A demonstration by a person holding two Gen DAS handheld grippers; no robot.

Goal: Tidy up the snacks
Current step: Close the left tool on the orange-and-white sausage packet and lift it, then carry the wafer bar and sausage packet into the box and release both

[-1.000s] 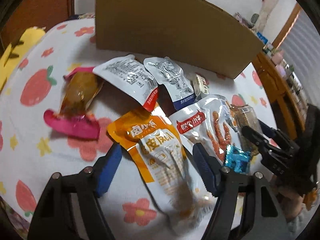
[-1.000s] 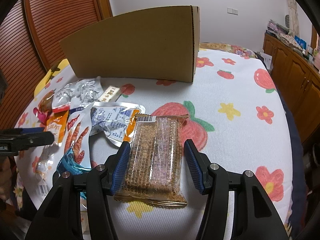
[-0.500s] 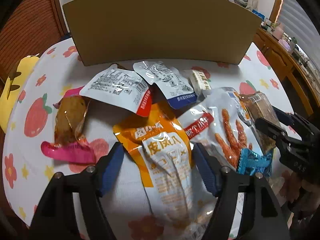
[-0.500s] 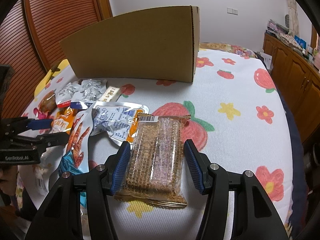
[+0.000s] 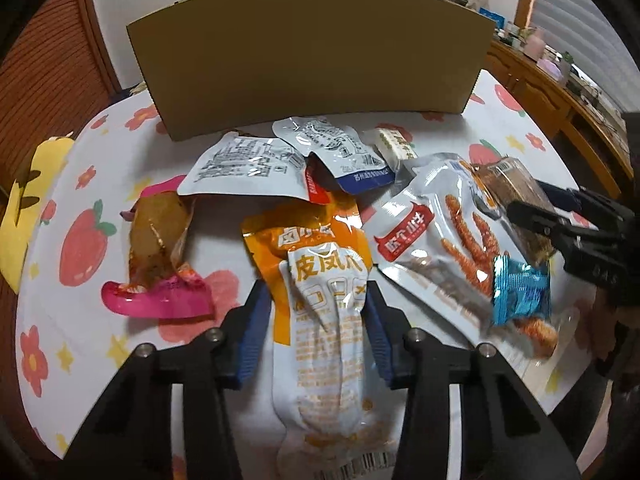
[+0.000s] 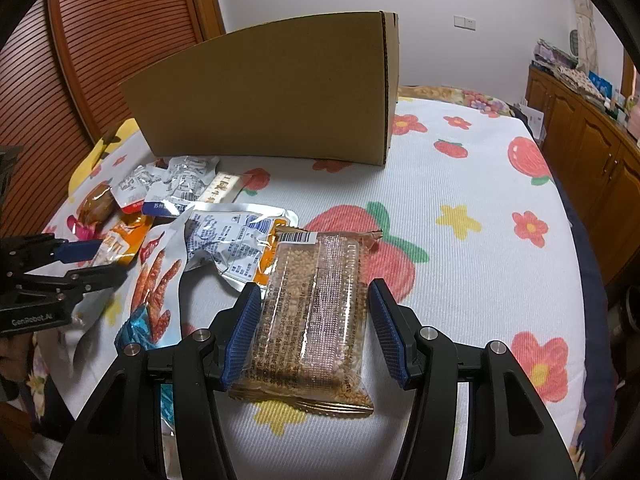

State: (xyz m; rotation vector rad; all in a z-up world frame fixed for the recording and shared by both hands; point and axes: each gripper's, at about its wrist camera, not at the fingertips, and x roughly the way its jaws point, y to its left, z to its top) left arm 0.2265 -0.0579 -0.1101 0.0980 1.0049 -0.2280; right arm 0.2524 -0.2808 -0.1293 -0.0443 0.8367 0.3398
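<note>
Since the earlier frame the left gripper (image 5: 316, 320) has narrowed its blue fingers (image 5: 252, 336) onto the orange-and-white pouch (image 5: 320, 300), which now bulges between them, pinched at both sides, while the cardboard box (image 5: 308, 60) has swung to 12 o'clock in the left wrist view. The right gripper (image 6: 310, 332) has not shifted: its fingers (image 6: 386, 332) stand apart on either side of the clear-wrapped grain bar (image 6: 316, 308), the left finger touching the wrapper's edge, the right one clear of it. The bar lies flat on the fruit-print surface (image 6: 480, 184). In the left view, the silver pouch with red sticks (image 5: 432, 240) and a small blue packet (image 5: 520, 288) lie at 3 o'clock of the orange pouch, a pink-edged pouch (image 5: 156, 256) at 9 o'clock, and two white sachets (image 5: 248, 168) at 12 o'clock before the box.
</note>
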